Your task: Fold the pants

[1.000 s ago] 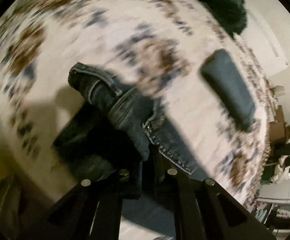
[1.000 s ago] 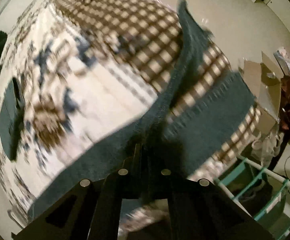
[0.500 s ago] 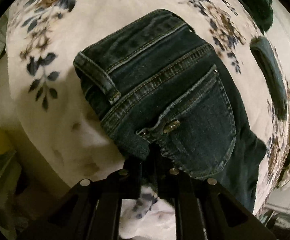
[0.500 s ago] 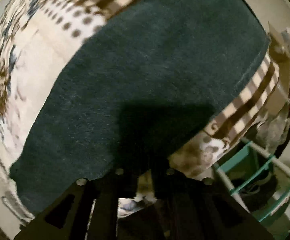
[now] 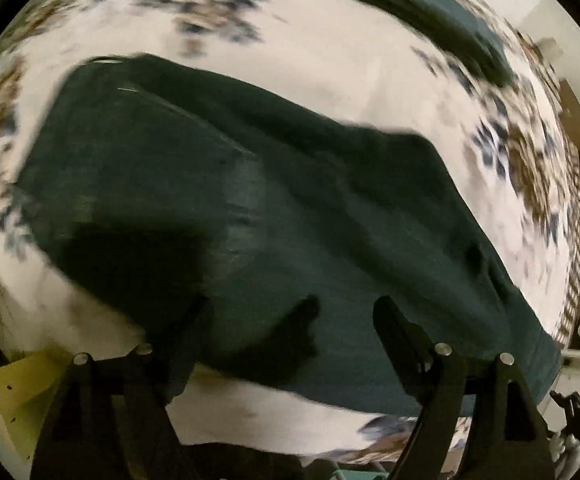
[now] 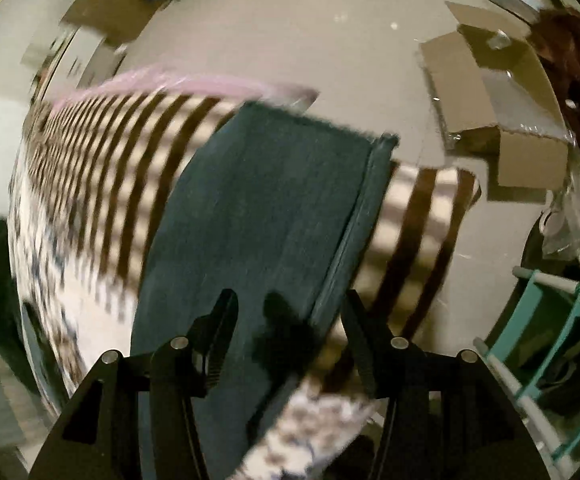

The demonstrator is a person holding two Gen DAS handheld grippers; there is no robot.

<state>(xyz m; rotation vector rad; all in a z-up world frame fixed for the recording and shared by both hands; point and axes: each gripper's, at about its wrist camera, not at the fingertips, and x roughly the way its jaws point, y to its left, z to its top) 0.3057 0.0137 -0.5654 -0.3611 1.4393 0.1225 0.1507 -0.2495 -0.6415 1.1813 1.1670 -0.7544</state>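
Observation:
Dark blue jeans (image 5: 274, 208) lie spread flat on the floral bedspread (image 5: 330, 68) in the blurred left wrist view. My left gripper (image 5: 294, 312) is open just above them and holds nothing. In the right wrist view the jeans' leg end (image 6: 266, 208) lies over the checked part of the bedspread (image 6: 102, 152), with its hem at the bed's edge. My right gripper (image 6: 290, 312) is open above the leg and holds nothing.
A folded dark garment (image 5: 422, 12) lies farther back on the bed. Open cardboard boxes (image 6: 498, 92) stand on the floor past the bed's end. A teal rack (image 6: 546, 328) stands at the right. A yellow object (image 5: 14, 392) sits at the lower left.
Both grippers have opened and let go of the jeans, which now lie flat on the bed. Both have pulled back a little from the cloth.

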